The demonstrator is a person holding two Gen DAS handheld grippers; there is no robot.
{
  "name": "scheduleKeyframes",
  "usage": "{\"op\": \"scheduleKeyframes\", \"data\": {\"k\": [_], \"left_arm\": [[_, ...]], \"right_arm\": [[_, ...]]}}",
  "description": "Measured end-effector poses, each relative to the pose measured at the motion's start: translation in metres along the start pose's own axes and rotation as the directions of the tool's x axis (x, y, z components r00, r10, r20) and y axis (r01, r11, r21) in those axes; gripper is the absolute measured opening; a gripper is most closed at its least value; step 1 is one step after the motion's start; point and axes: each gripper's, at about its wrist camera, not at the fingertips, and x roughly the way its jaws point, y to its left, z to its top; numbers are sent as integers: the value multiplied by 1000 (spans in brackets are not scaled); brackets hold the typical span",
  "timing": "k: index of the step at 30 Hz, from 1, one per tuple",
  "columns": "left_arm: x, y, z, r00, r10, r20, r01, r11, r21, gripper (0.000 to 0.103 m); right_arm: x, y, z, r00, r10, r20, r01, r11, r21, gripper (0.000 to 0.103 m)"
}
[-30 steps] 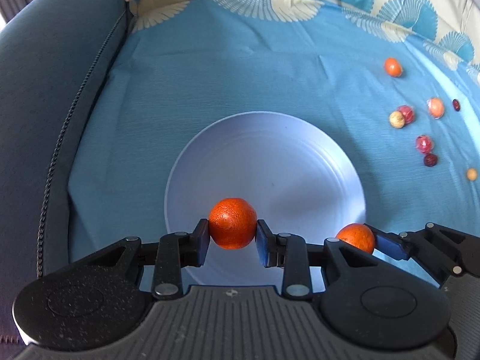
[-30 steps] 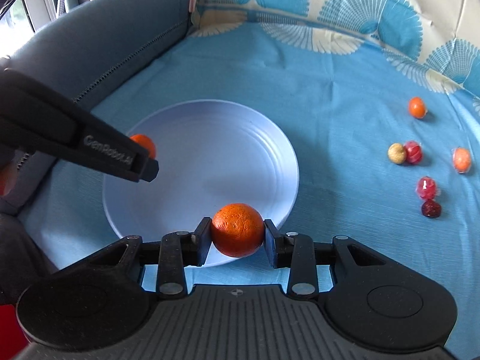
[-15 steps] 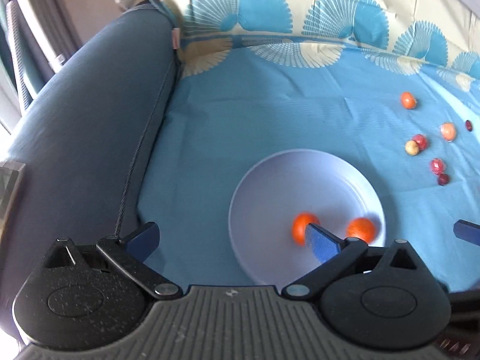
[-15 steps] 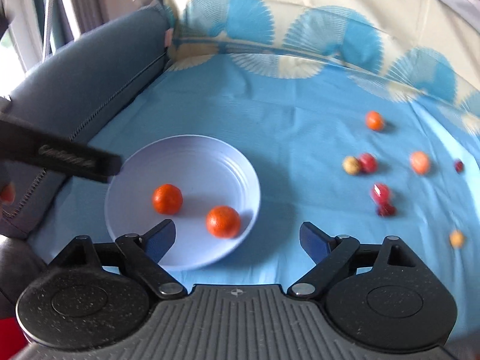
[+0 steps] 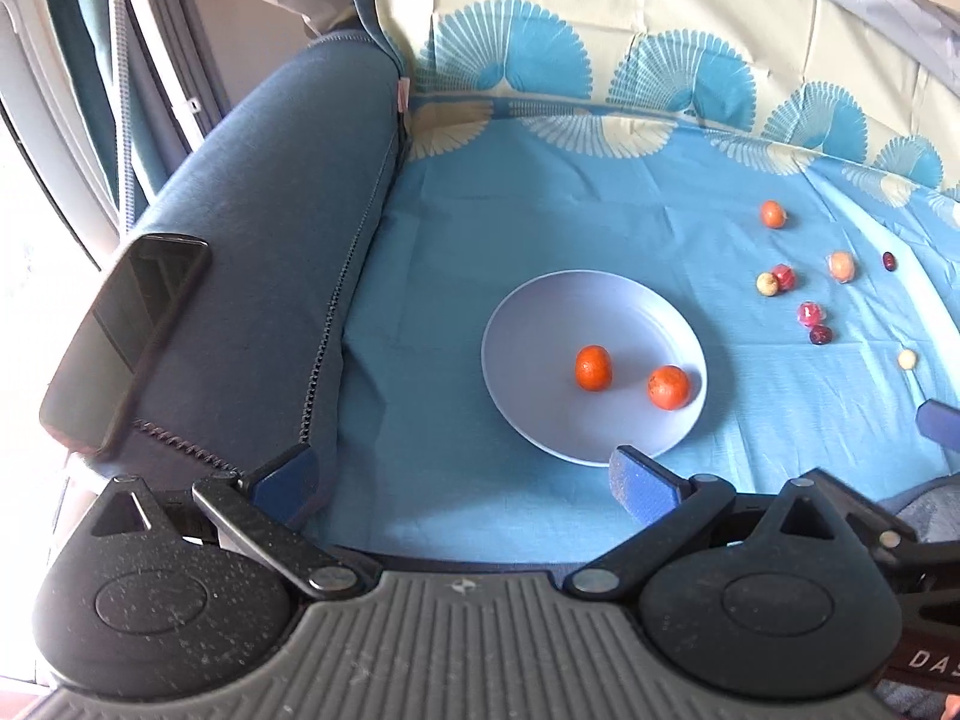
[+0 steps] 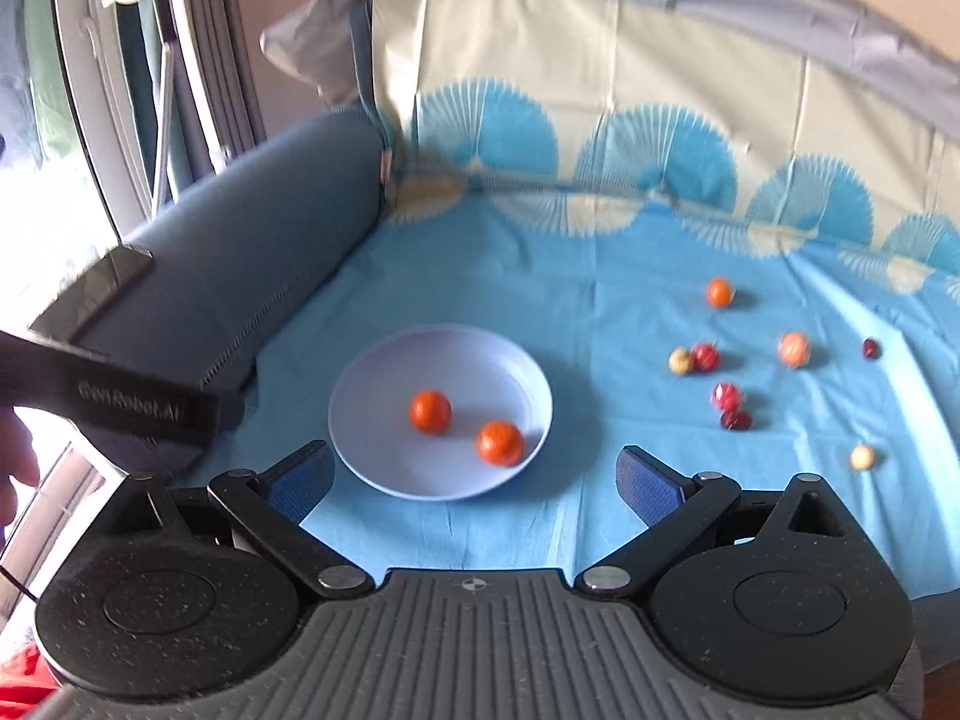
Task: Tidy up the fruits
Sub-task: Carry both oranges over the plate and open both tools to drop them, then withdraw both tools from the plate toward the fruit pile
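A pale blue plate (image 5: pixel 540 330) (image 6: pixel 384 384) lies on the blue cloth and holds two oranges (image 5: pixel 594 367) (image 5: pixel 668 387), also in the right wrist view (image 6: pixel 430 411) (image 6: pixel 500 443). My left gripper (image 5: pixel 462 480) is open and empty, held back above and in front of the plate. My right gripper (image 6: pixel 477 477) is open and empty, likewise above the plate's near edge. Several small fruits lie scattered to the right: an orange one (image 5: pixel 772 213) (image 6: pixel 719 291), red ones (image 5: pixel 810 313) (image 6: pixel 726 396) and pale ones (image 5: pixel 767 284) (image 6: pixel 862 456).
A grey-blue sofa arm (image 5: pixel 270 228) (image 6: pixel 240 252) runs along the left, with a dark phone (image 5: pixel 120 336) resting on it. The patterned cloth rises up the sofa back (image 5: pixel 660 60). The left gripper's body (image 6: pixel 120 402) crosses the right wrist view at left.
Both grippers let go of their oranges onto the plate, opened wide, and pulled back and up away from the plate. The two oranges now rest on the plate.
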Motion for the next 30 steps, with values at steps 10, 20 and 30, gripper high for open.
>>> {"op": "scheduleKeyframes", "data": {"k": [10,20,30], "left_arm": [[-32,-10,-11,999,-6,48,5,1000,4,103],[-43,-22,-14,997,-12,75,9,999,39,103],[-39,-23,-13,998,-8,64,5,999,49,103]], "right_arm": [[-40,1,-9,998,-11,65,11,1000,-5,100],[-46,-1,-12,996,-20,82,19,1000,10,100],[-44,-4,-13,997,-17,72,16,1000,24,100]]}}
